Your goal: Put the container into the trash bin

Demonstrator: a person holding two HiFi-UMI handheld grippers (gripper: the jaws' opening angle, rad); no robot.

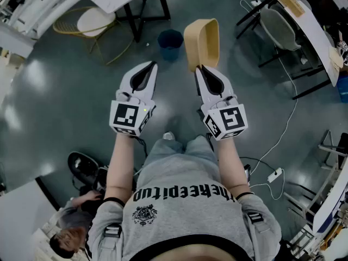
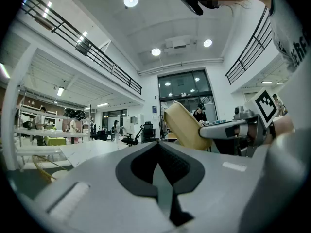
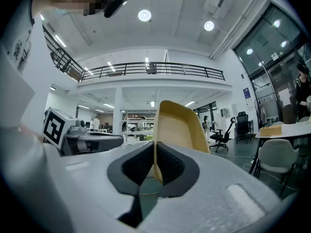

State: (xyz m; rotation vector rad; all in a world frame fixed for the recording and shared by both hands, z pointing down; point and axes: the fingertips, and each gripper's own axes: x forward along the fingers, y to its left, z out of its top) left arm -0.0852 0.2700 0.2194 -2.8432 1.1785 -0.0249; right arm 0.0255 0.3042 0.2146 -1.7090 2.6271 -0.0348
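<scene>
The right gripper (image 3: 154,155) is clamped on one thin side wall of the container (image 3: 179,125); the wall's edge is pinched between the two dark pads, and the rest of the tan shell stands up and away beyond the jaw tips. The left gripper (image 2: 158,159) is seen with its jaws brought together on nothing; it is held just beside the right one and apart from the container (image 2: 187,127).

In the head view the container (image 1: 202,41) is carried in the air, tipped on edge, ahead of the right gripper (image 1: 200,68), with the left gripper (image 1: 153,64) level beside it. The trash bin (image 1: 170,43), dark blue and open-topped, is seen on the floor (image 1: 65,107) just left of the container in that view; the container is judged not yet to be over its mouth.

The container is judged to be light and thin-walled, with some give in the wall, smooth rather than grippy, and in no way fragile. A one-wall pinch is enough for its weight, yet the shell could pivot about the pads if swung; the wall is best seated deep in the pads, near a corner where it is stiffer. The bin's mouth looks little wider than the container, so end-first entry is probably called for.
</scene>
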